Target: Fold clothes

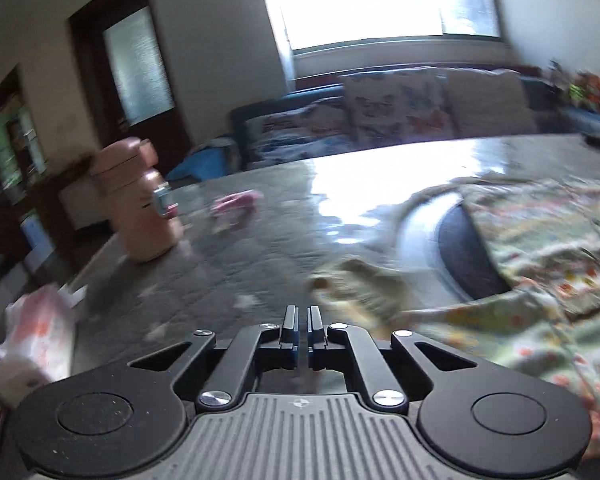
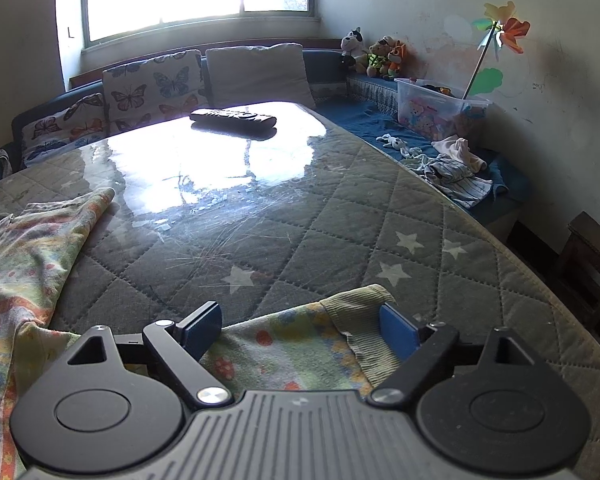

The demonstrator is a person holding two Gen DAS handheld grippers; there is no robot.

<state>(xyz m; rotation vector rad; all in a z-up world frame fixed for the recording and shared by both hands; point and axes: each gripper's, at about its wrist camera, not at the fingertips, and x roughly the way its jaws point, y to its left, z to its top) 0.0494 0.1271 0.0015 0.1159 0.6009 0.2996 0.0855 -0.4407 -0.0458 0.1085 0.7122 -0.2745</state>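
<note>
The right gripper (image 2: 300,326) stands wide open, its two blue-padded fingers spread to either side of a sleeve cuff (image 2: 360,320) of the printed garment (image 2: 28,264), with the cloth lying between them and nothing pinched; whether the pads touch the fabric I cannot tell. The left gripper (image 1: 302,326) is clenched, its fingers drawn together with only a thin slit between them and nothing visible in that slit; its view is blurred. The garment, pale green with orange and yellow print, lies spread flat on the table (image 2: 320,216), which is covered by a grey quilted cloth with stars under a glossy, scratched sheet. In the right wrist view the garment fills the near left part of the table, and the middle and far side lie open up to a dark remote control (image 2: 234,118) near the far edge. The table's rounded right edge runs beside a blue bench (image 2: 360,120), where a clear plastic bin (image 2: 440,108) holds colourful toys and a pinwheel stick, with crumpled small clothes (image 2: 452,172) just beside it. In the left wrist view a pink bottle (image 1: 140,204) stands upright near the table's left edge, a small pink object (image 1: 236,204) beyond it.
</note>
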